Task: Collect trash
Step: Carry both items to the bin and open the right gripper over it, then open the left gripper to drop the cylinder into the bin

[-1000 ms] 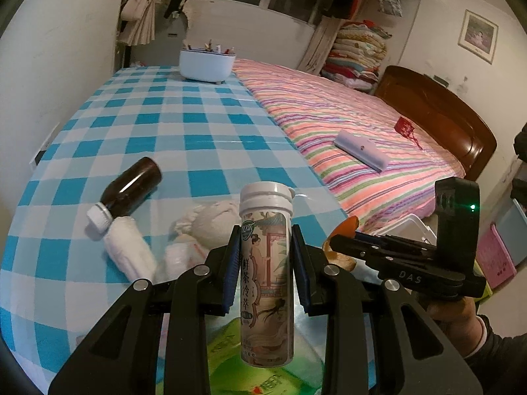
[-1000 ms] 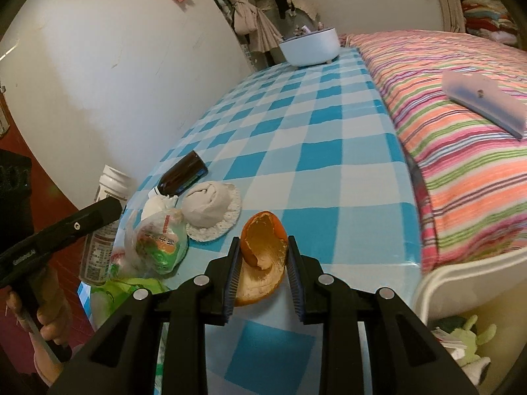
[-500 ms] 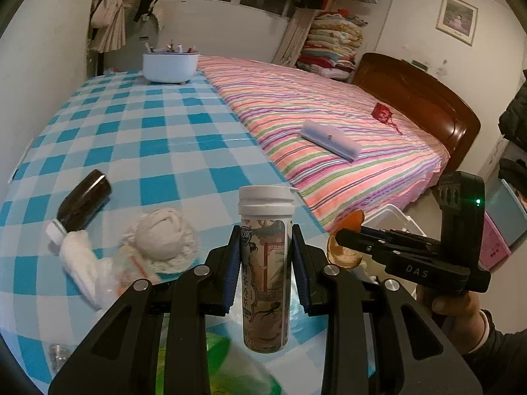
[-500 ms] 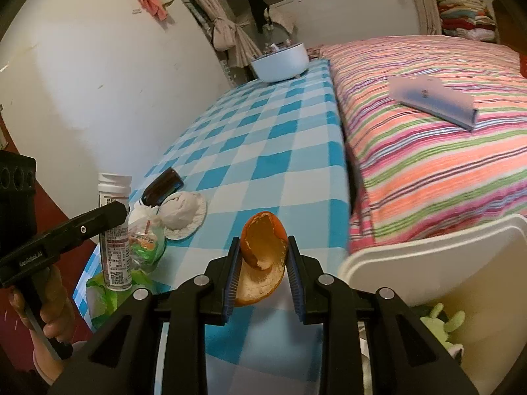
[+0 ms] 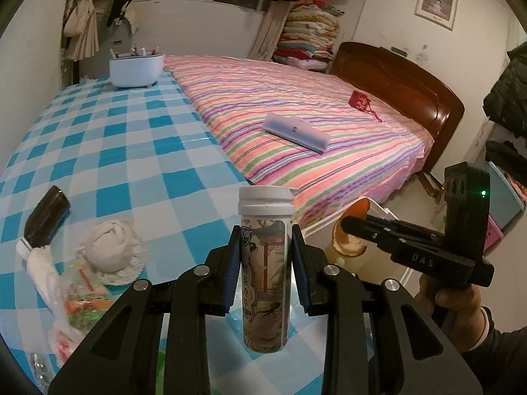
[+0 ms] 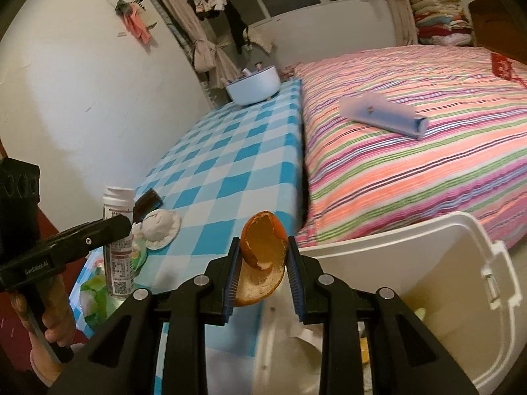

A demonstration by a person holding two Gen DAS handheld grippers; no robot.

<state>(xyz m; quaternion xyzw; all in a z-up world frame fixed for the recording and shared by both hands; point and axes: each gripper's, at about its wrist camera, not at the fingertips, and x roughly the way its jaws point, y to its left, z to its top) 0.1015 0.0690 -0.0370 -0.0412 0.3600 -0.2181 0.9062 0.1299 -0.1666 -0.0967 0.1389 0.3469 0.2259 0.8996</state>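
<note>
Both claws loaded — tube in left, peel in right, beside white bin.

Left claw (image 5: 265,256) clenched on tube (image 5: 266,263), white cap up, printed label facing camera, held upright above near edge of checked desk (image 5: 131,151). Right claw (image 6: 262,263) clenched on orange peel (image 6: 260,256), hollow side toward camera, held over rim of white bin (image 6: 444,237) standing just beside desk and bed (image 6: 411,164). Left on desk: brown bottle (image 5: 44,215) lying on its side, white crumpled tissue (image 5: 110,251) just beside it, wrapper (image 5: 82,299) near the edge — all apart from both claws. White tub (image 5: 136,67) at far end of desk. Flat pale case (image 5: 296,130) on bed. Bin contents mostly hidden behind right claw.
</note>
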